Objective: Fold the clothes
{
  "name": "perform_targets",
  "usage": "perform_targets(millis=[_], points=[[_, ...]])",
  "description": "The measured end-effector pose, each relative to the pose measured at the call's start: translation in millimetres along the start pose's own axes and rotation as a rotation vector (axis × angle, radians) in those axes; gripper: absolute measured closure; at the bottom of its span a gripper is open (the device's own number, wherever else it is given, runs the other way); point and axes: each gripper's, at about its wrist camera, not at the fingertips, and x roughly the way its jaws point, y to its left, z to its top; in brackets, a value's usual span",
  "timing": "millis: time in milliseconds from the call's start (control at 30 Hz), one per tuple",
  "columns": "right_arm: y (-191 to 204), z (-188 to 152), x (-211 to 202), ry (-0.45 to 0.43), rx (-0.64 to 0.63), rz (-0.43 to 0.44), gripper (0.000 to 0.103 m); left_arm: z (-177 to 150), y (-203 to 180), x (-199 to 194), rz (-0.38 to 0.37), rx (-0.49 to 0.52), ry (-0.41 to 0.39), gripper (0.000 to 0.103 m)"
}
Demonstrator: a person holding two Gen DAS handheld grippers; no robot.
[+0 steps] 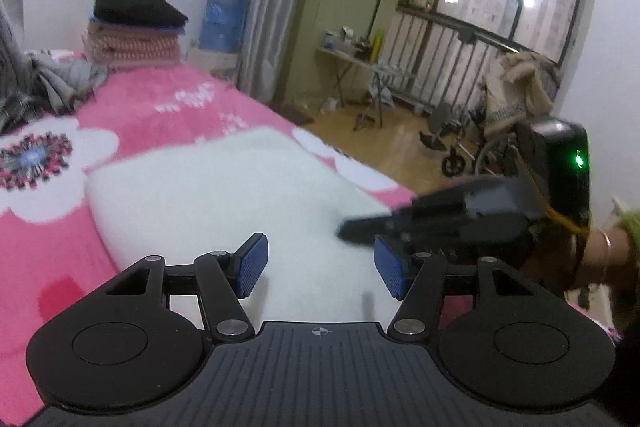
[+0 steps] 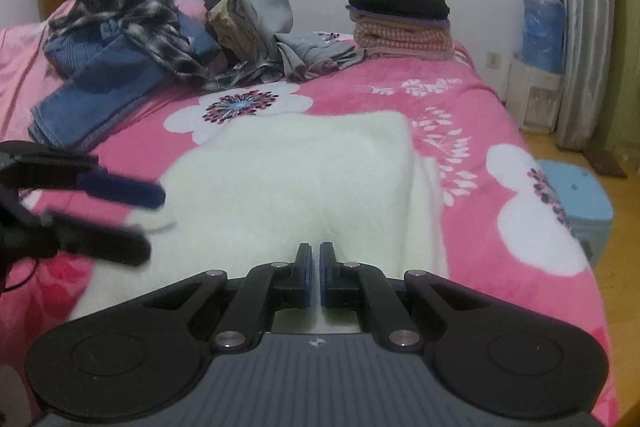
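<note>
We hold the left tool open, nothing betw. its pads, over the fluffy white folded garment on the pink flowered bed. Right tool is closed, empty, garment just ahead.

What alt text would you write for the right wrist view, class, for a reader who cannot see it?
A shut right gripper hovers over a folded white fleece garment on a pink flowered bedspread. The open left gripper reaches in beside it; unfolded clothes and a folded stack lie behind.
</note>
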Motion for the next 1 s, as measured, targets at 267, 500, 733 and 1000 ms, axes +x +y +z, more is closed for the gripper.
perform_targets(millis=[267,500,733,1000], points=[[0,1,0,0.01,0.018,0.007,0.101,1,11,25,0.144,-0.047,0.09,0.042],[-3,4,1,0.026,0.039,0.014,0.101,2,-1,28,0.186,-0.005,0.113,0.03],[-2,6,1,0.036,0.042,0.013,0.1,7,-1,27,0.185,-0.038,0.123,0.029],[0,6,2,0.039,0.026,0.006,0.1,16,0,22,0.213,-0.054,0.103,0.014]])
